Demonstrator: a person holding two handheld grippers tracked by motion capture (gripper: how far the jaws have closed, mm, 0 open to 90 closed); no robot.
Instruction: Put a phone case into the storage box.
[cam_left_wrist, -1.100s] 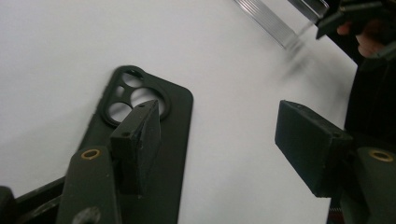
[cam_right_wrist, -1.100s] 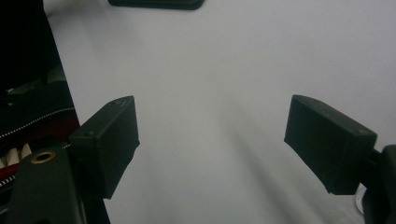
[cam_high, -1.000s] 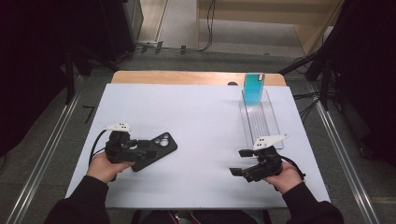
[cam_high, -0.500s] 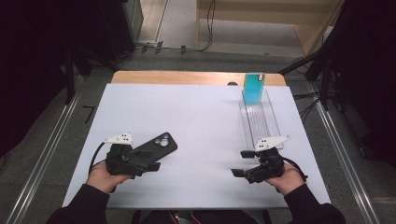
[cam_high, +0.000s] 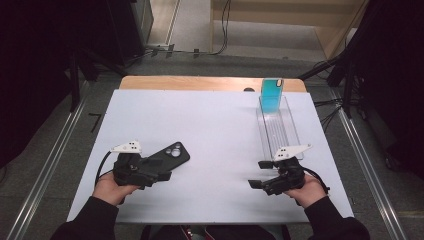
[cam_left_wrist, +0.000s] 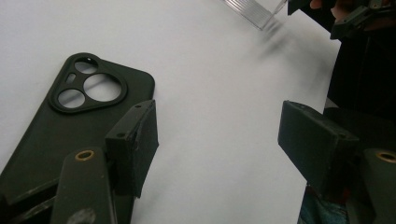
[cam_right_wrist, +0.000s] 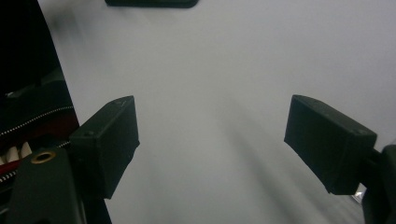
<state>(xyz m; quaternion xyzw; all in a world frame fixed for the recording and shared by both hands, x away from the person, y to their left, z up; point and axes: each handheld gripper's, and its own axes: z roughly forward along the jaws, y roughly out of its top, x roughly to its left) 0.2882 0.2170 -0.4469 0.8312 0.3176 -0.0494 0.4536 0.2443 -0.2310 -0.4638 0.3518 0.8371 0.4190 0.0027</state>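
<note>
Left gripper (cam_high: 159, 172) sits lower left of the high view, jaws just opened wider, nothing between the pads; black phone case (cam_high: 167, 155) lies flat on the white table (cam_high: 210, 130), under 1 jaw. Right gripper (cam_high: 260, 174), lower right: jaws apart, empty.

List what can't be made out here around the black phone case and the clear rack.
- Black phone case: near end hidden under the left gripper in its own view, and in the high view.
- Clear rack: slots too small in the high view; cut off by the top edge in the left gripper view.
- Teal case: lower part blurred behind the rack wall.
</note>
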